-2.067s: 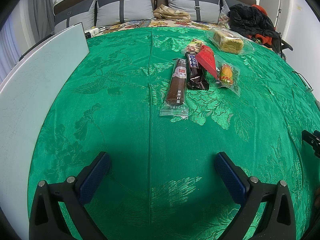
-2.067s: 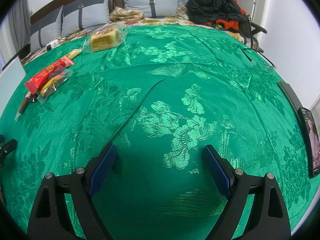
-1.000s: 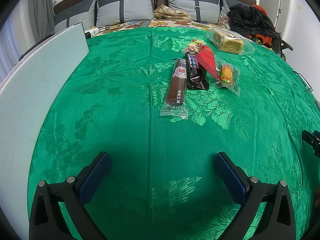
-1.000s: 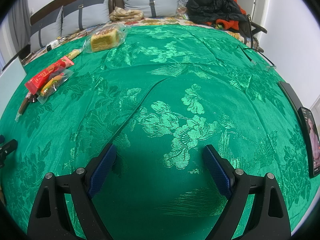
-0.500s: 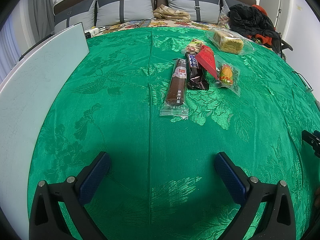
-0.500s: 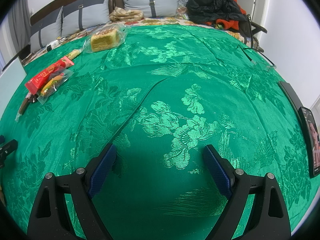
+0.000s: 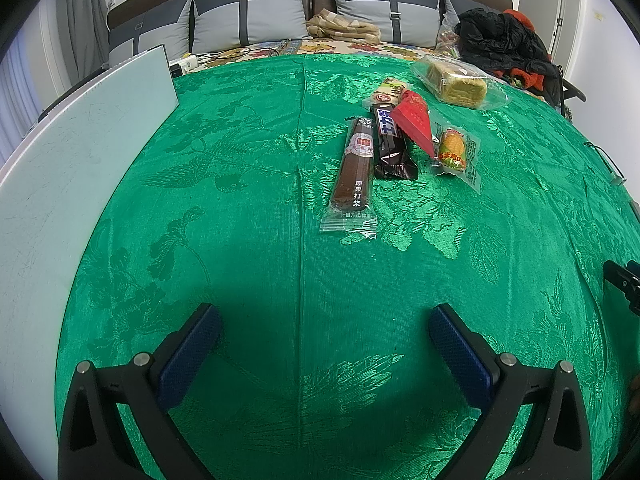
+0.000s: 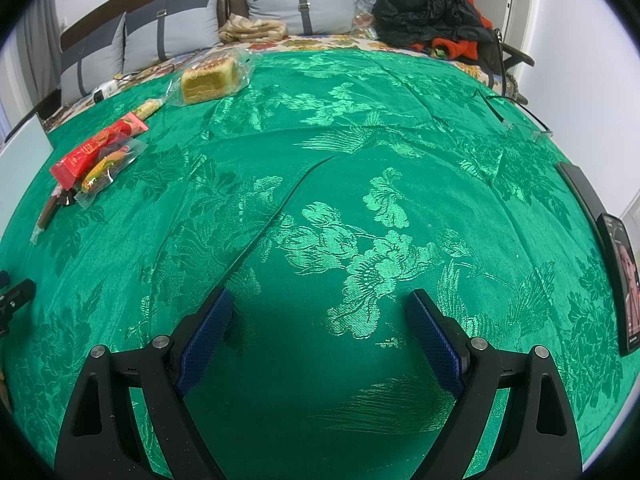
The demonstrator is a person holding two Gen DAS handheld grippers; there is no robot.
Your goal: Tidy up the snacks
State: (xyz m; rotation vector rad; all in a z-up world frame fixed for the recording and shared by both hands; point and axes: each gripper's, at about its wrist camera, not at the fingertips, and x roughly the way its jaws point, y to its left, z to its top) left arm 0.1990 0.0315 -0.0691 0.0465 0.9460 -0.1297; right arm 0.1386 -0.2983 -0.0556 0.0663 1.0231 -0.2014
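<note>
Green floral cloth (image 7: 240,240), red packet (image 7: 414,120), brown bar (image 7: 354,164), blue-padded tools

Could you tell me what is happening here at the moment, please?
A person holds two sets of tongs over a green tablecloth; the snacks are untouched. The left tongs and right tongs are both open and empty. A brown bar, dark bar, red packet, corn snack and bagged bread lie ahead of the left tongs.

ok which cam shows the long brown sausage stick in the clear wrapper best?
Left wrist: the long brown sausage stick in its clear wrapper lies near centre, whole, label readable. Right wrist shows only a sliver of it at the far left, behind the other snacks.
</note>
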